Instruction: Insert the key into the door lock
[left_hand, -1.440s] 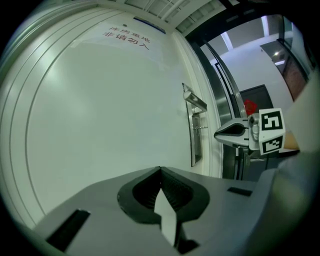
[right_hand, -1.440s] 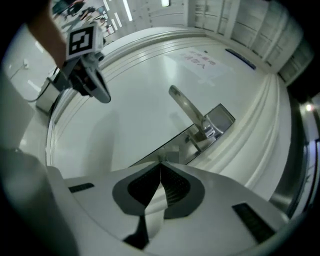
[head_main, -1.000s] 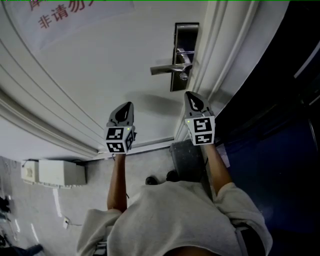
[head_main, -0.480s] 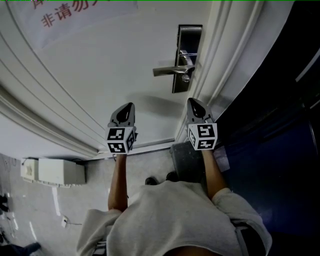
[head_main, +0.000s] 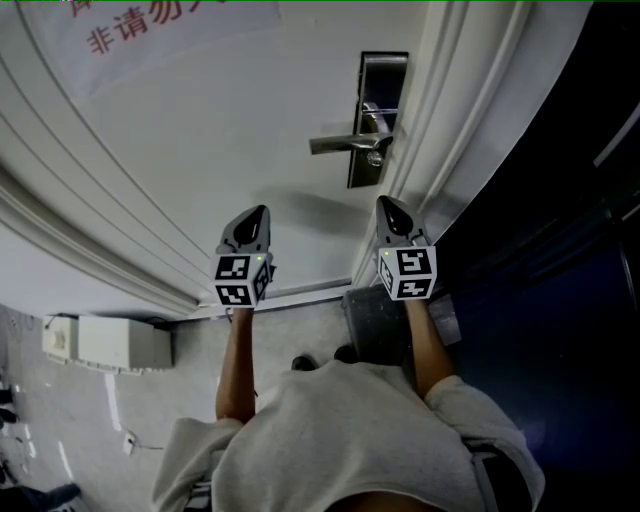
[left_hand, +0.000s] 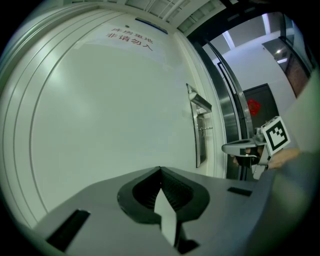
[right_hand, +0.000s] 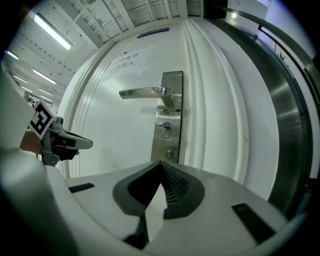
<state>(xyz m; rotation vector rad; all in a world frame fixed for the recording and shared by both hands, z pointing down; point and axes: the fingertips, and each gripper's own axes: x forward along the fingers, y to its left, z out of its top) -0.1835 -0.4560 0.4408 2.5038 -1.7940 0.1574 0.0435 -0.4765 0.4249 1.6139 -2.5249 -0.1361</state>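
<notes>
A steel lock plate (head_main: 375, 110) with a lever handle (head_main: 345, 143) sits on the white door (head_main: 200, 150). A key (right_hand: 165, 128) with a ring hanging from it sticks out of the keyhole below the handle; the same key (left_hand: 203, 129) shows in the left gripper view. My right gripper (head_main: 386, 204) is shut and empty, pointing level at the door a short way below the lock, apart from it. My left gripper (head_main: 259, 211) is further left, also shut with nothing in it, facing bare door panel.
A paper notice (head_main: 160, 25) with red characters hangs on the door. The white door frame (head_main: 445, 110) borders a dark opening on the right. A grey bin (head_main: 372, 318) stands on the floor by the frame; a white box (head_main: 105, 345) lies at the left.
The right gripper has rolled slightly about its own axis and shifted a little. The left gripper has stayed still. Both remain shut.
</notes>
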